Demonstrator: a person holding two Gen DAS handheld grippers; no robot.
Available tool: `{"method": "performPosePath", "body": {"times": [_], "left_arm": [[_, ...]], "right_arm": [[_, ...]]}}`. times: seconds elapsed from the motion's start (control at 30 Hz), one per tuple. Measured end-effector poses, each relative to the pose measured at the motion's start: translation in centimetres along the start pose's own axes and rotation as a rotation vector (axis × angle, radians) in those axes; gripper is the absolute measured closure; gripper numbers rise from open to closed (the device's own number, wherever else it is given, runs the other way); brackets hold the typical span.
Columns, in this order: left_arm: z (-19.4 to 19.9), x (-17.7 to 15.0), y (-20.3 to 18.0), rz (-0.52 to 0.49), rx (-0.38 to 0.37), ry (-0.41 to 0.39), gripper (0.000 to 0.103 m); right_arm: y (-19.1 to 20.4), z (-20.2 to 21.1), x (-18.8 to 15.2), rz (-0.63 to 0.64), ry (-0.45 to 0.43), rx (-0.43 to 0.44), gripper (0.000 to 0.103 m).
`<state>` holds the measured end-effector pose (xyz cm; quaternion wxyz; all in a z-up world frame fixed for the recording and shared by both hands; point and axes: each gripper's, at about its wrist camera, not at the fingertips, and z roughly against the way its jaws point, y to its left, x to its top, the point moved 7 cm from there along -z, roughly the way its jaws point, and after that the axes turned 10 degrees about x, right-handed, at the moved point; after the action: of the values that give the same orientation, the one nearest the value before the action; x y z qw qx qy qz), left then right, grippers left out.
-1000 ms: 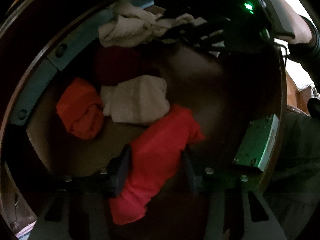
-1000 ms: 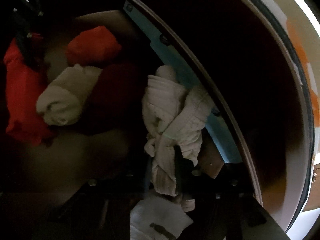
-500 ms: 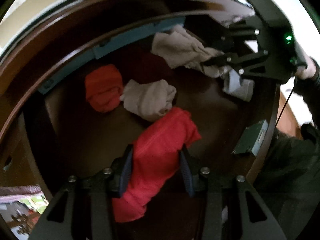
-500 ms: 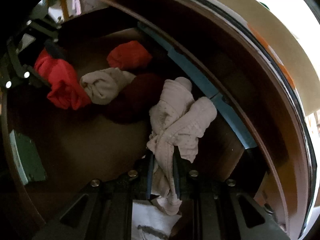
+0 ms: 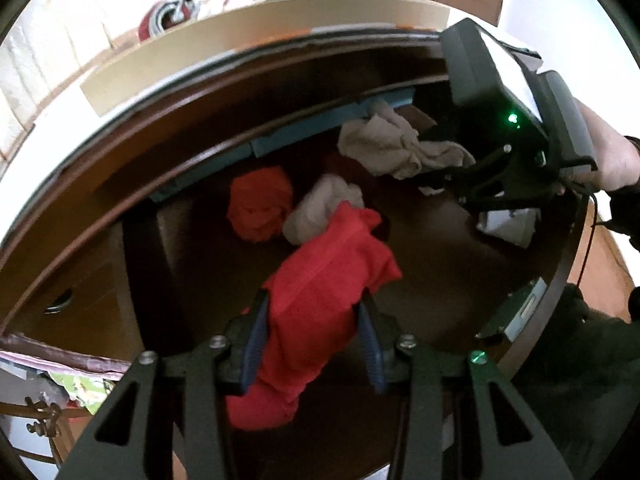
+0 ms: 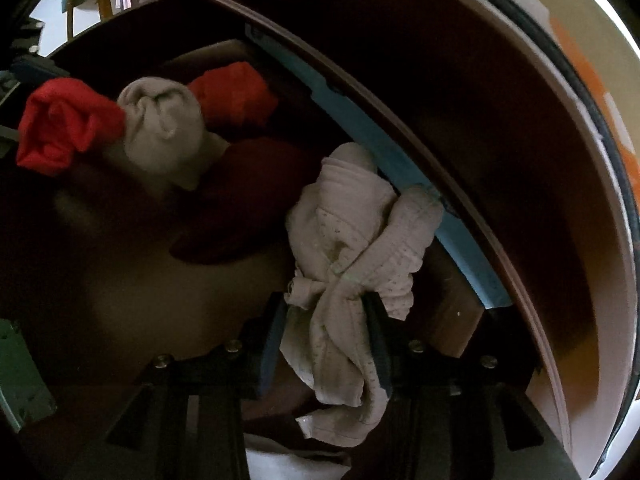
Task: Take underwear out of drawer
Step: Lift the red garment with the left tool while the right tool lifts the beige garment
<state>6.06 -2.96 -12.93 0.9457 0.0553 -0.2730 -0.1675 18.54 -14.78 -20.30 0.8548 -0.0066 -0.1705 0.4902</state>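
The left tool (image 5: 312, 344) is closing on the red underwear (image 5: 320, 312), lifted above the drawer (image 5: 460, 264) floor. The right tool (image 6: 326, 340) is opening around the pale underwear (image 6: 352, 248) near the drawer's back edge; that bundle could slip free. No readable writing is visible.

Left gripper (image 5: 312, 336) closing, angled steeply down; right gripper (image 6: 326, 336) opening.

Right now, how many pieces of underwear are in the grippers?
2: the red piece is pinched in the left gripper; the pale dotted piece hangs between the right gripper's opening jaws. Others lie loose in the drawer.
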Motion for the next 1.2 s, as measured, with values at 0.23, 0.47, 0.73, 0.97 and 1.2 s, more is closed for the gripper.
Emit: {"method": "performPosePath", "body": {"times": [0.23, 0.47, 0.73, 0.97, 1.2], "left_arm": [[1.3, -0.1, 0.5, 0.023, 0.036, -0.042, 0.063], [1.6, 0.4, 0.2, 0.049, 0.053, -0.067, 0.063], [2.2, 0.8, 0.6, 0.088, 0.068, -0.095, 0.063], [3.0, 1.0, 1.4, 0.143, 0.073, -0.138, 0.063], [3.9, 1.3, 2.0, 0.185, 0.079, -0.179, 0.063]], "right_arm": [[-0.6, -0.3, 0.2, -0.002, -0.058, 0.030, 0.082], [-0.8, 3.5, -0.2, -0.005, -0.119, 0.052, 0.084], [0.1, 6.2, -0.8, 0.023, -0.185, 0.077, 0.084], [2.5, 10.2, -0.8, 0.060, -0.289, 0.089, 0.084], [3.8, 13.4, -1.3, 0.070, -0.377, 0.093, 0.084]]}}
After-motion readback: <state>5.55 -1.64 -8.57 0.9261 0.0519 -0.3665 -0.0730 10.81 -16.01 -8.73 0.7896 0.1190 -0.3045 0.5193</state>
